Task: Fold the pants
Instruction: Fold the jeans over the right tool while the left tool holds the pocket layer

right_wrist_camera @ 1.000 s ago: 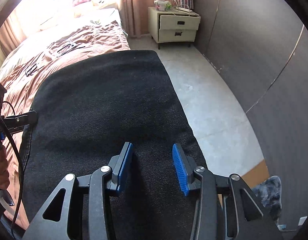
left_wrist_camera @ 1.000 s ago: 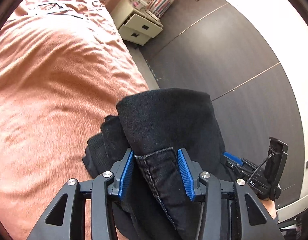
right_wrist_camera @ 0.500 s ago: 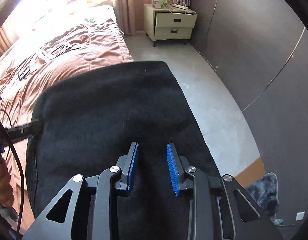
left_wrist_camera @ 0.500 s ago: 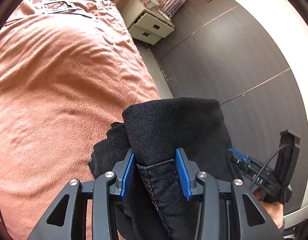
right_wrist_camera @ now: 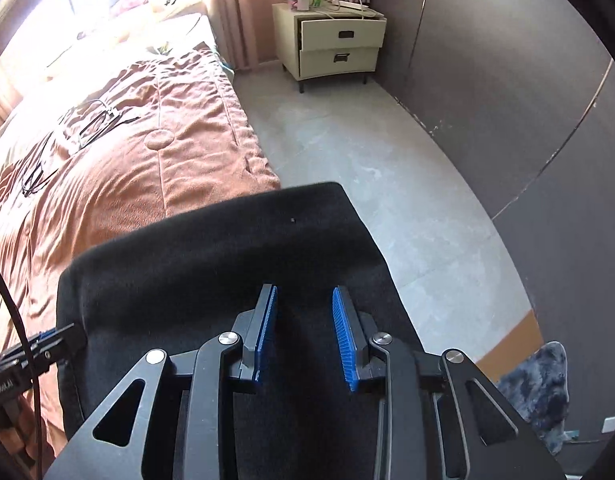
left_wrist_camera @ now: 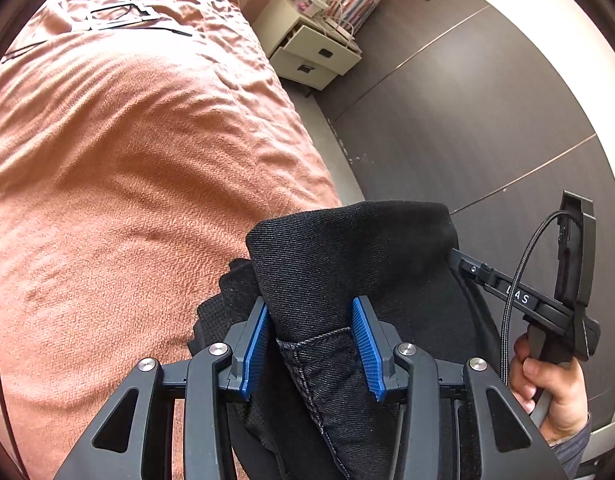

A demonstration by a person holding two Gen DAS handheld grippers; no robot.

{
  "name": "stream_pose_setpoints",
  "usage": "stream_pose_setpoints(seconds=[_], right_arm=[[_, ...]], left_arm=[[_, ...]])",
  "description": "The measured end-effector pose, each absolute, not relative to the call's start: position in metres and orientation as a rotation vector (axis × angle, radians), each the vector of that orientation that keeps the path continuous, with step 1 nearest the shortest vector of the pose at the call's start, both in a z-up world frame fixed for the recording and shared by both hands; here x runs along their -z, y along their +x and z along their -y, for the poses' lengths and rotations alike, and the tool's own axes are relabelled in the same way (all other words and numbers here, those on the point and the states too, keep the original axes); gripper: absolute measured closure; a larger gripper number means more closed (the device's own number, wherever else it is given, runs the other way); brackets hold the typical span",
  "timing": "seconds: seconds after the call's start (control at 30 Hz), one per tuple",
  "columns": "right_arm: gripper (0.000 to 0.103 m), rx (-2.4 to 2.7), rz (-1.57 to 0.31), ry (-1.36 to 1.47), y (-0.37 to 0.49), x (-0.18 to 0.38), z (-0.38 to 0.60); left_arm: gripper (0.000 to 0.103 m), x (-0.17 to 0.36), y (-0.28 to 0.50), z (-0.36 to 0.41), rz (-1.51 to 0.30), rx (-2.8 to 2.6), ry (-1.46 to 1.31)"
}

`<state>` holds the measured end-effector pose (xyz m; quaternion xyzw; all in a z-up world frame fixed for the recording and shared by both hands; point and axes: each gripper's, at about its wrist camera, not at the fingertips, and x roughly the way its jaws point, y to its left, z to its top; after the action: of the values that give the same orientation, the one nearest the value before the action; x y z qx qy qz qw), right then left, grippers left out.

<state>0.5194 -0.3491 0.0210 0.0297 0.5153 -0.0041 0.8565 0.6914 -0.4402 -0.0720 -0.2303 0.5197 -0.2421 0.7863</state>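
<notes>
The black pants (left_wrist_camera: 347,256) hang as a thick folded bundle over the near edge of the bed. My left gripper (left_wrist_camera: 310,308) is shut on a bunched fold with a stitched seam, its blue pads pressing both sides. In the right wrist view the pants (right_wrist_camera: 211,256) spread as a broad dark panel under my right gripper (right_wrist_camera: 303,312), whose blue pads are shut on the cloth. The right gripper (left_wrist_camera: 519,300) also shows in the left wrist view, its tip buried in the pants, held by a person's hand (left_wrist_camera: 547,392). The left gripper (right_wrist_camera: 39,344) shows at the panel's left edge.
A rust-coloured blanket (left_wrist_camera: 127,160) covers the bed, with black cables (right_wrist_camera: 87,124) lying farther up it. A cream bedside cabinet (right_wrist_camera: 335,48) stands beyond, by a dark panelled wall (left_wrist_camera: 467,120). Grey floor (right_wrist_camera: 367,180) runs along the bed; a furry rug (right_wrist_camera: 539,392) lies at lower right.
The right gripper's jaws have narrowed onto the pants and it has carried the dark panel back, uncovering more bed and floor. The left gripper keeps its grip.
</notes>
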Motion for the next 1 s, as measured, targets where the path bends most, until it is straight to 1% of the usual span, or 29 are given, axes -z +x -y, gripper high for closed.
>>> stream_pose_setpoints(seconds=[0.07, 0.17, 0.23, 0.47, 0.73, 0.9, 1.0], right_arm=[[0.077, 0.008, -1.086, 0.06, 0.525, -0.017, 0.347], [0.077, 0.005, -1.098, 0.078, 0.533, -0.014, 0.35], [0.077, -0.009, -1.094, 0.14, 0.531, -0.016, 0.357], [0.077, -0.054, -1.045, 0.158, 0.478, -0.035, 0.375], [0.077, -0.033, -0.978, 0.078, 0.394, -0.061, 0.376], [0.077, -0.013, -0.962, 0.038, 0.37, -0.058, 0.37], [0.081, 0.022, -0.943, 0.01, 0.36, -0.05, 0.366]], left_arm=[[0.058, 0.074, 0.695, 0.441, -1.124, 0.522, -0.499], [0.053, 0.075, 0.697, 0.442, -1.123, 0.516, -0.479], [0.05, 0.073, 0.695, 0.441, -1.127, 0.516, -0.48], [0.05, 0.067, 0.677, 0.444, -1.161, 0.537, -0.475], [0.05, 0.064, 0.644, 0.451, -1.177, 0.578, -0.469], [0.05, 0.064, 0.628, 0.456, -1.189, 0.585, -0.465], [0.05, 0.065, 0.621, 0.462, -1.197, 0.594, -0.437]])
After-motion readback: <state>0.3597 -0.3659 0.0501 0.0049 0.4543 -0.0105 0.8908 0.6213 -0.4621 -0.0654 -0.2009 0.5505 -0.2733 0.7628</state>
